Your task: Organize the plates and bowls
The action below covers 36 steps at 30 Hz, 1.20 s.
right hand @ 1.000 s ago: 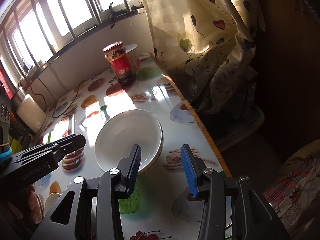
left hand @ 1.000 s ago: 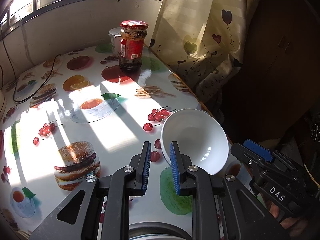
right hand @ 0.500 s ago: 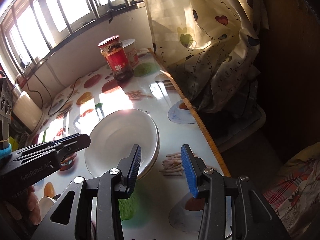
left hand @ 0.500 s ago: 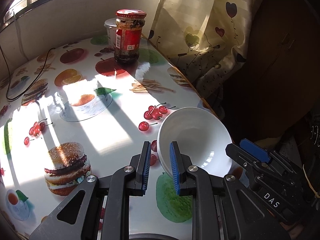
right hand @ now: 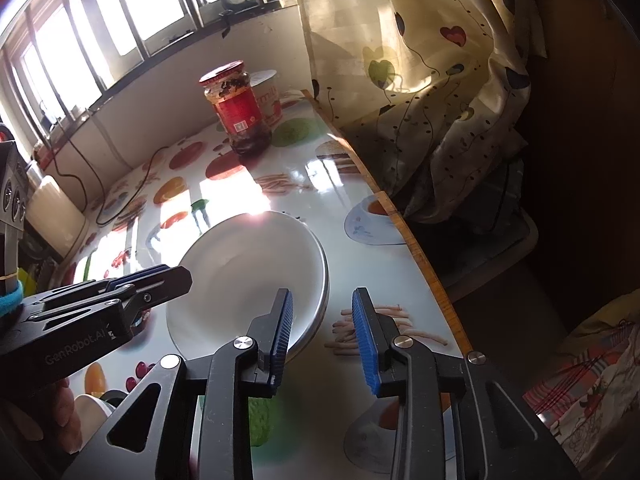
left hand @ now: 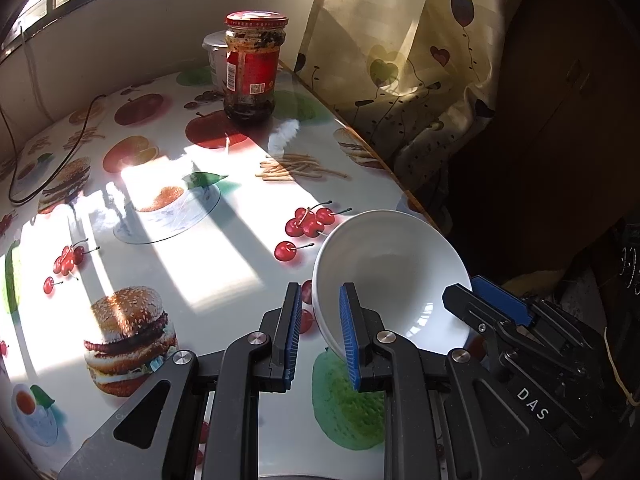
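A white bowl [left hand: 392, 264] stands tilted near the right edge of the fruit-print table [left hand: 208, 264]. A second, greyer rim shows just under the bowl's [right hand: 248, 272] edge. My left gripper [left hand: 320, 332] is shut on the bowl's left rim, which runs up between the blue pads [left hand: 349, 332]. In the right wrist view the left gripper [right hand: 180, 280] reaches onto that rim from the left. My right gripper [right hand: 324, 340] straddles the bowl's near-right rim, one finger over the inside and one outside. Its jaws are closing and its pads stand apart from the rim. The right gripper [left hand: 460, 296] shows at the bowl's right side.
A red-labelled jar [left hand: 250, 68] and a white tub [left hand: 214, 54] stand at the far end by the wall. A black cable [left hand: 60, 152] lies at the left. A heart-print curtain [left hand: 400, 60] hangs past the table's right edge [right hand: 416, 248]. Another white dish [right hand: 92, 404] sits at bottom left.
The right gripper's jaws have narrowed around the bowl's rim. Both views have shifted slightly. The left gripper's gap is unchanged, with the bowl's rim still in it.
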### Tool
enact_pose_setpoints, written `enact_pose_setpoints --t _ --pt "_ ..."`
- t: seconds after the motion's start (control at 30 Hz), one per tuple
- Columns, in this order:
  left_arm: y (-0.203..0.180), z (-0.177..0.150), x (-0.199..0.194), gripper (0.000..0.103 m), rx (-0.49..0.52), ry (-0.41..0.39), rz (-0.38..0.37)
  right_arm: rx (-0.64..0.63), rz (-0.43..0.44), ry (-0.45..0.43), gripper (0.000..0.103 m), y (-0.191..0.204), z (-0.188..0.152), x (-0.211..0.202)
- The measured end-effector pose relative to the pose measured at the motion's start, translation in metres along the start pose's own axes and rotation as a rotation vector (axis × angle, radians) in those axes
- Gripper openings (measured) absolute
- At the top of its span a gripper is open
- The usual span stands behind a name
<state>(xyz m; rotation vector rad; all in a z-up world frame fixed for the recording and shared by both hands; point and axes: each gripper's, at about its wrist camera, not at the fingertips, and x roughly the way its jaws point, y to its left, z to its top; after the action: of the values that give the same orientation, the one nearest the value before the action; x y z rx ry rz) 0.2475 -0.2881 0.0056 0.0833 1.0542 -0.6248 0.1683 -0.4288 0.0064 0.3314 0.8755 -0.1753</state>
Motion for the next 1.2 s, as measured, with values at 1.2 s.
enact_pose_setpoints --t 1.2 --pt "-0.0041 -0.0014 0.0078 0.010 0.031 0.018 0.025 0.001 0.021 0.005 0.015 0.0014 0.0004 0.0061"
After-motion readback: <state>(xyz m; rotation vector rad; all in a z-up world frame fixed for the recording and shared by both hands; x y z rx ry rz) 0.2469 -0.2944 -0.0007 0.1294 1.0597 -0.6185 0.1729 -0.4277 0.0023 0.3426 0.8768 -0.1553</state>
